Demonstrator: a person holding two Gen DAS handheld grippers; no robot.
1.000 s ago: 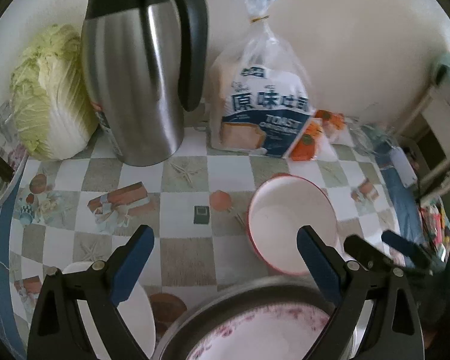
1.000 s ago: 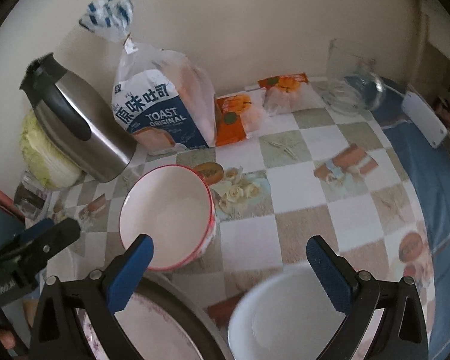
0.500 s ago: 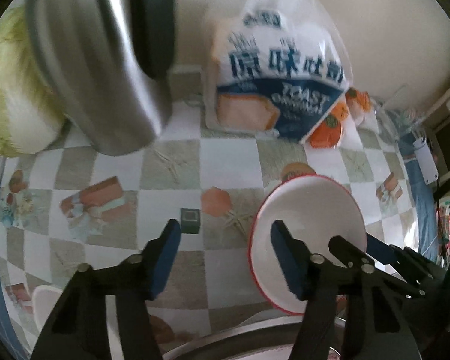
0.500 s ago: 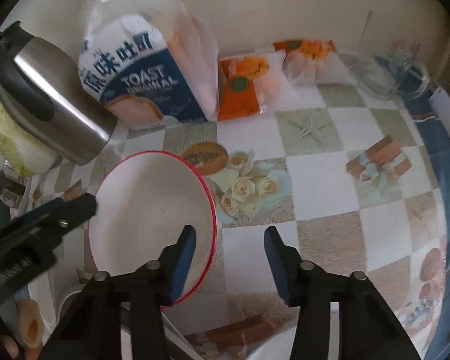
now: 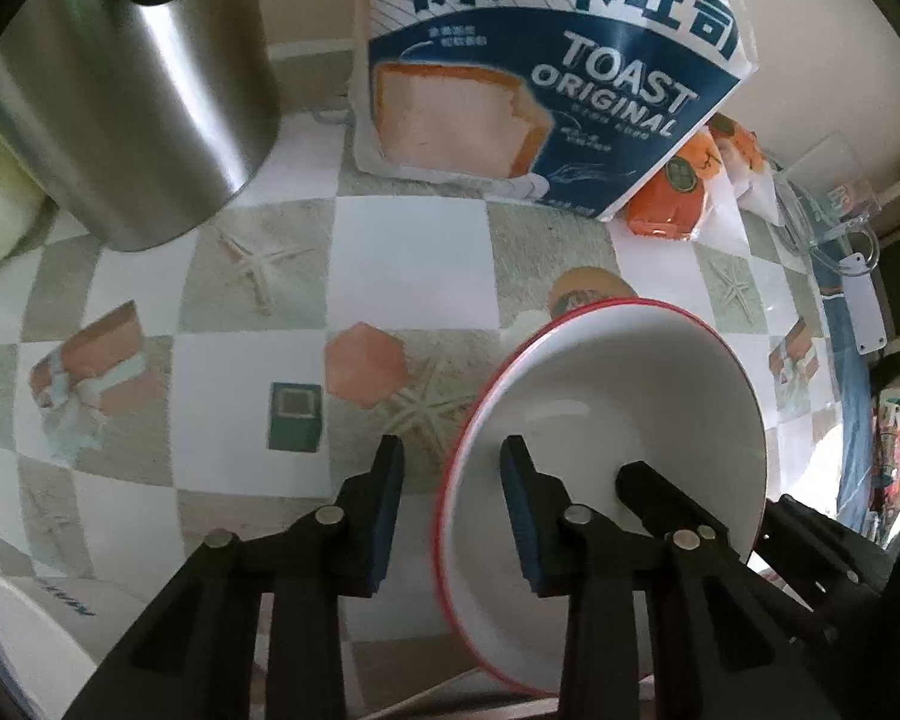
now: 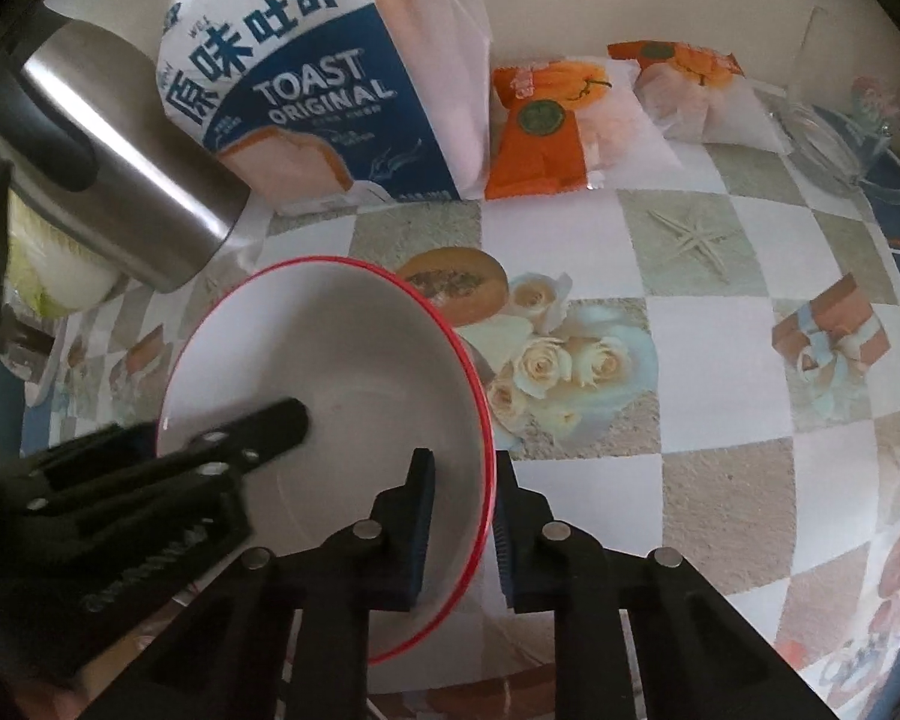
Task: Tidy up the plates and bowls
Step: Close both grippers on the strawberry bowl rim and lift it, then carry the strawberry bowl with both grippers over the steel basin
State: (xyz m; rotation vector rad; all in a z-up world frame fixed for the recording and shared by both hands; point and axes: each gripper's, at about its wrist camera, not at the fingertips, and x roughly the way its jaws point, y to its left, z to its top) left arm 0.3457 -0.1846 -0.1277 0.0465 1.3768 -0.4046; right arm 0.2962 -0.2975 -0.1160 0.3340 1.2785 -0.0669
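Against the desk's (image 6: 720,420) rear edge: toast bag (image 6: 306,102), steel carafe (image 5: 126,120). Left claw (image 5: 453,510) and right claw (image 6: 462,534) each clamped on red-rimmed bowl (image 6: 330,360) rim.

Beyond the fingers, a plain cream wall (image 5: 810,30) meets a table (image 5: 408,252) covered in a checked white-and-beige cloth printed with starfish, roses and gift boxes; soft, even daylight.

Both wrist views look closely down, sharing the bowl (image 5: 630,396) (image 6: 330,372).
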